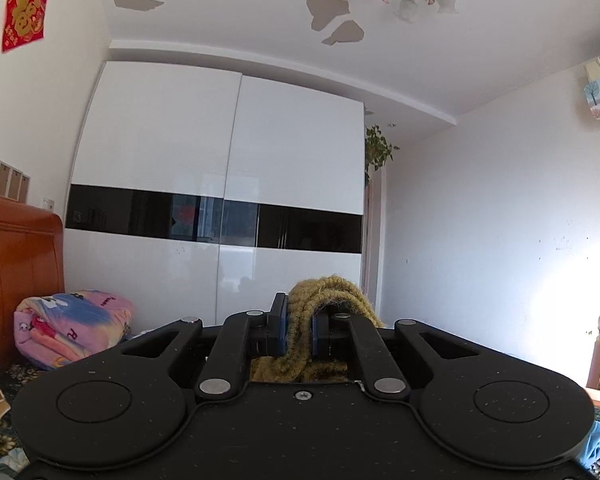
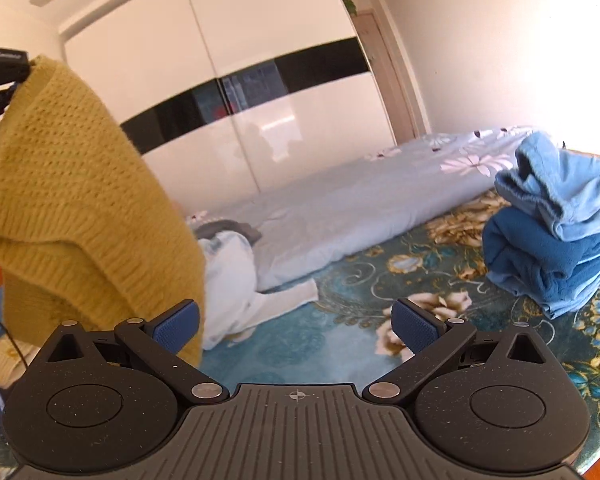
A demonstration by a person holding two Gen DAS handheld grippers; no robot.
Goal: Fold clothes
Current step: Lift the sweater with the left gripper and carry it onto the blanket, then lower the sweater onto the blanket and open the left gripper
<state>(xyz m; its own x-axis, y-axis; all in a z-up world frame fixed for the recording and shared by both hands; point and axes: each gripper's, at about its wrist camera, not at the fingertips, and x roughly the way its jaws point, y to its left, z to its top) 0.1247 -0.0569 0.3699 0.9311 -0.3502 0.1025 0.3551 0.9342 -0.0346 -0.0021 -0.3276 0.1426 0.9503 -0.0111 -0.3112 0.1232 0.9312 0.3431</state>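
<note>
The left hand-held gripper (image 1: pixel 300 330) is clamped on a bunched edge of the mustard-yellow knitted sweater (image 2: pixel 80 208), which hangs in the air at the left, above the floral teal bedspread (image 2: pixel 340 320). The right hand-held gripper (image 2: pixel 296 330) stands wide apart and empty. A pile of folded blue garments (image 2: pixel 556 232) sits at the far right.

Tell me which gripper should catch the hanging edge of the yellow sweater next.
Right. The right gripper is open and empty, and the yellow sweater hangs just beside its left finger. The left gripper is already shut on the sweater's top, holding it up.
</note>
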